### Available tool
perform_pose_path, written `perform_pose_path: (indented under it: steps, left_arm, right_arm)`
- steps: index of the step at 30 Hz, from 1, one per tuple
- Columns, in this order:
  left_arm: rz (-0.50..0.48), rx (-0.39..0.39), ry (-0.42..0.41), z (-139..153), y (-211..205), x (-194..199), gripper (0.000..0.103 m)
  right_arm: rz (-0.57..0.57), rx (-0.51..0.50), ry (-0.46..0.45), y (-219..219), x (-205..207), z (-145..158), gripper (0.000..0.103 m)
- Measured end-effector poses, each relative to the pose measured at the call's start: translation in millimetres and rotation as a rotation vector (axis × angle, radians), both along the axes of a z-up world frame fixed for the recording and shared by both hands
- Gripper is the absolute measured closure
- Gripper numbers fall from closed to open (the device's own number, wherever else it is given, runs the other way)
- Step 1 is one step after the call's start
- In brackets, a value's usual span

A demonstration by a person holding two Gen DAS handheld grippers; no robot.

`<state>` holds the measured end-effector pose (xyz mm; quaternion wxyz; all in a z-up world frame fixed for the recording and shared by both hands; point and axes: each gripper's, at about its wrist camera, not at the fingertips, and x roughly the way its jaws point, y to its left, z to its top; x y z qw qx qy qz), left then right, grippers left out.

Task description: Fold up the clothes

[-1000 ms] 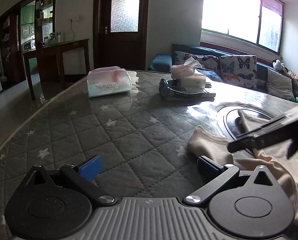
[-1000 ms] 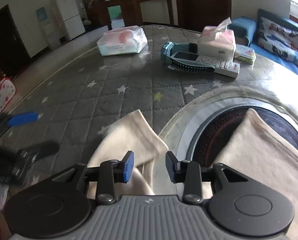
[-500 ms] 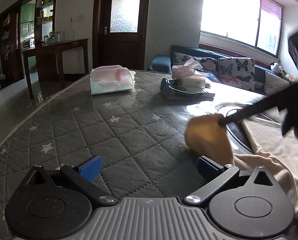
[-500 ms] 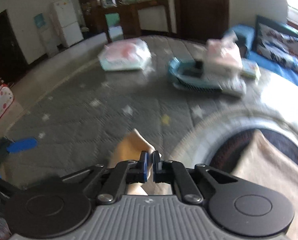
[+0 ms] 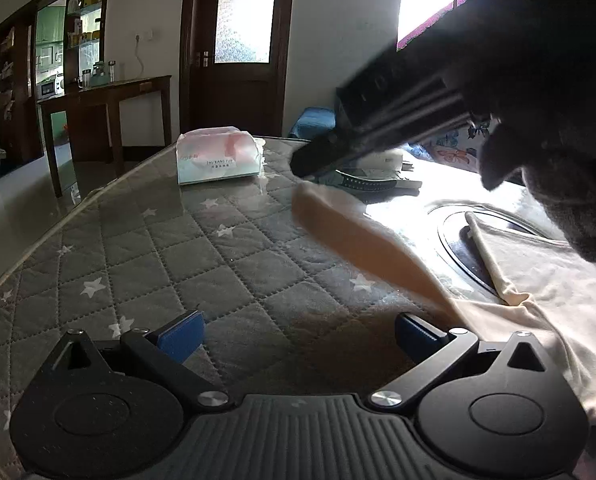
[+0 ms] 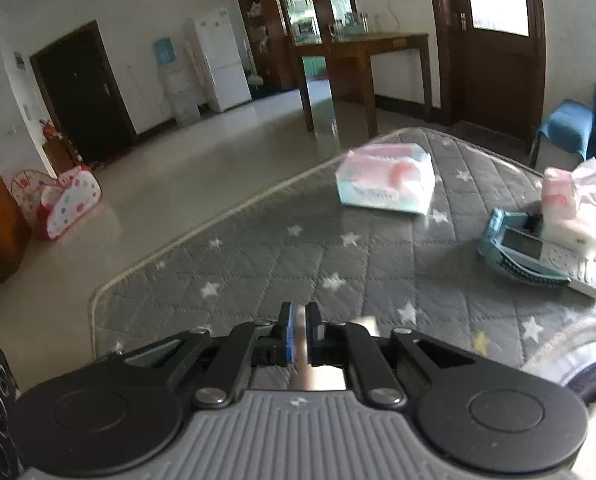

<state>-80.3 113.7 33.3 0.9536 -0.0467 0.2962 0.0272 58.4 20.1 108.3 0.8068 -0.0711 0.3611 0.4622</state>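
Observation:
A cream garment (image 5: 546,304) lies on the right of the grey quilted table (image 5: 186,256). One sleeve (image 5: 358,240) is stretched up and to the left off the table. My right gripper (image 5: 302,168) is shut on the sleeve's end and holds it above the table; in the right wrist view (image 6: 299,328) a thin strip of cloth (image 6: 304,364) shows between the shut pads. My left gripper (image 5: 298,336) is open and empty, low over the table just left of the garment.
A tissue pack (image 5: 218,160) lies at the table's far side. A tissue box (image 6: 570,208), a teal device (image 6: 522,248) and a remote lie behind the garment. A dark round inset (image 5: 470,240) lies under the garment. The table's left edge (image 5: 38,248) drops to the floor.
My right gripper closed on the sleeve, then lifted it up and to the left, stretching it out. My left gripper stayed open in place.

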Motion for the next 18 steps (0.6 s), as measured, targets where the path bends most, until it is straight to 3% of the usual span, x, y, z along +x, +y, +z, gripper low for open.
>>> perform_pose_path:
  steps: [4, 11, 18]
  left_arm:
    - [-0.003, 0.009, 0.005, -0.5, -1.8, 6.6, 0.000]
    - [0.015, 0.009, 0.047, -7.3, -1.6, 29.8, 0.003]
    - [0.000, 0.051, 0.084, -18.4, -8.8, 46.0, 0.024]
  right_arm:
    - [-0.003, -0.054, -0.043, -11.8, -7.5, 5.3, 0.091]
    - [0.007, -0.250, -0.068, -63.5, -33.0, -6.1, 0.091]
    - [0.081, -0.380, -0.047, -115.7, -79.3, -28.9, 0.090]
